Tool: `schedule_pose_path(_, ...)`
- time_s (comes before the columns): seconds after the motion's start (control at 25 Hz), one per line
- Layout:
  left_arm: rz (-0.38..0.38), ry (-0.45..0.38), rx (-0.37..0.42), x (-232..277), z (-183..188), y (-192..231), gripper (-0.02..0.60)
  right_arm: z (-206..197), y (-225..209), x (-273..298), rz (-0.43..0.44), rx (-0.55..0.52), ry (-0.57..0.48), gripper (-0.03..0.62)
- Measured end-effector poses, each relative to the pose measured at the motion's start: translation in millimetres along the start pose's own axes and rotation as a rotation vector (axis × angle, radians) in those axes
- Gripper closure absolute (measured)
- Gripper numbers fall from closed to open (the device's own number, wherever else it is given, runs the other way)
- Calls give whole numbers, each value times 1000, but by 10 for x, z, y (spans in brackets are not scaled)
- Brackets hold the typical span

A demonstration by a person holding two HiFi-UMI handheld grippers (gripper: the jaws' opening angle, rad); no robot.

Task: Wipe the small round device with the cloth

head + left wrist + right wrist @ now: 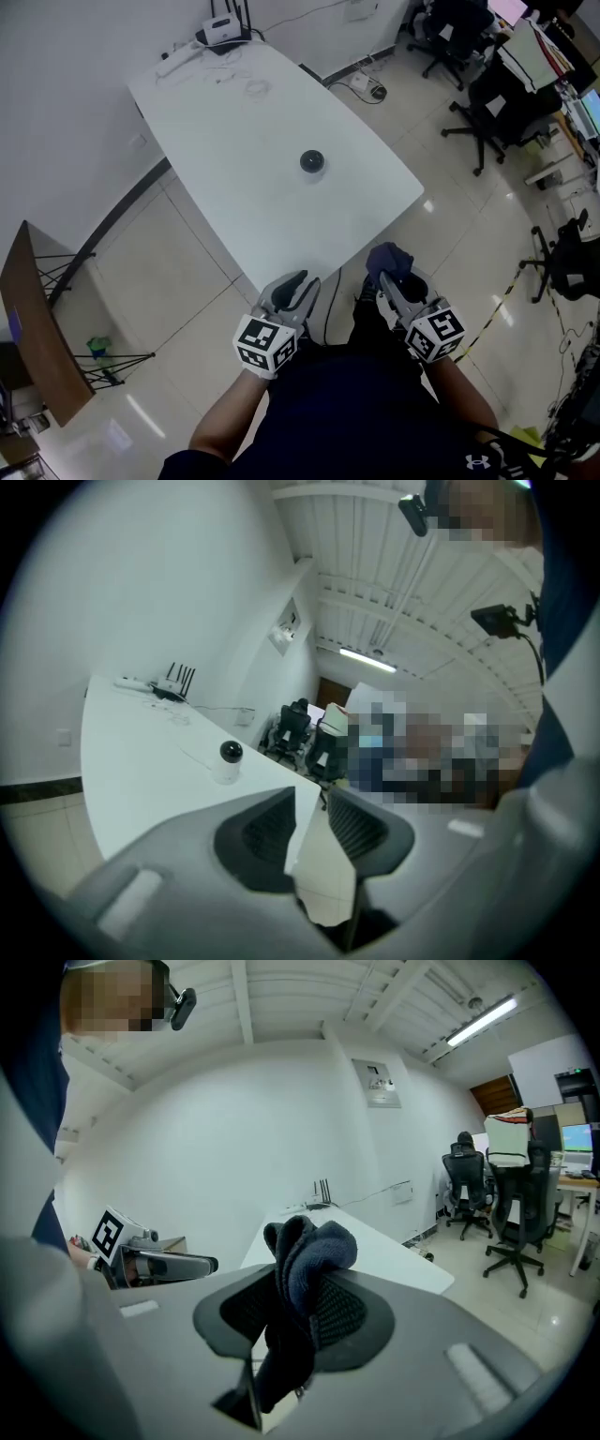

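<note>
A person in a dark top [347, 412] holds two grey tools just short of the near edge of a white tabletop [234, 178], over a pale tiled floor [178, 291]. The left hand-held gripper [302, 281] has its jaws slightly apart, with nothing between them. The right hand-held gripper [384, 279] is clamped on a bunched dark blue knitted cloth [391, 257], which bulges out above its jaws. Farther on, a small round white device with a black domed top [312, 161] stands upright near the middle of the tabletop, well apart from both tools. At the far corner sit a white router with black antennas [222, 33] and loose white cables [246, 84]. Beyond the right edge stand black office chairs [487, 103].
</note>
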State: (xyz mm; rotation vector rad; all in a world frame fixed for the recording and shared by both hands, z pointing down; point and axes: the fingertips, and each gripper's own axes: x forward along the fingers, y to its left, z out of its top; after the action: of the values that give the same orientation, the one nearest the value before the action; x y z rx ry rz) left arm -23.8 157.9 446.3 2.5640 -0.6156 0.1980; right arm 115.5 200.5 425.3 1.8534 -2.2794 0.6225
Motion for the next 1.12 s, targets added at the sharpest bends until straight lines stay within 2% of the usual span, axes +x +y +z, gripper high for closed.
schedule_pose_path(0.16,124,-9,-28,322,150,296,474,240,-516,512,93,-27,0,482)
schedule_pose_path(0.28,250,-24,-17,569,329,499,474,379,-909,1009,162,-154,24,482)
schedule_pose_path(0.36,337,-37,-20,705,441,613,474,479,-1103,1373,191,-293,51,482)
schedule_pose_path(0.44,393,-48,-28,786,526,656,474,614,-1177,1730,202,-441,66,482)
schedule_pose_path(0.6,444,-64,-64,776,544,744,474,866,-822,2416,250,-804,48,482)
schedule_pose_path(0.76,457,-64,-114,758,445,889,474,529,-330,2866,373,-1243,47,484)
schedule_pose_path(0.84,454,-66,-122,708,447,921,474,297,-226,2928,401,-1392,53,484)
schedule_pose_path(0.96,465,-84,-147,594,470,1000,474,140,-242,2835,402,-1459,59,484)
schedule_pose_path(1.12,479,-85,-187,537,456,1141,474,-16,-375,2768,396,-1425,86,484)
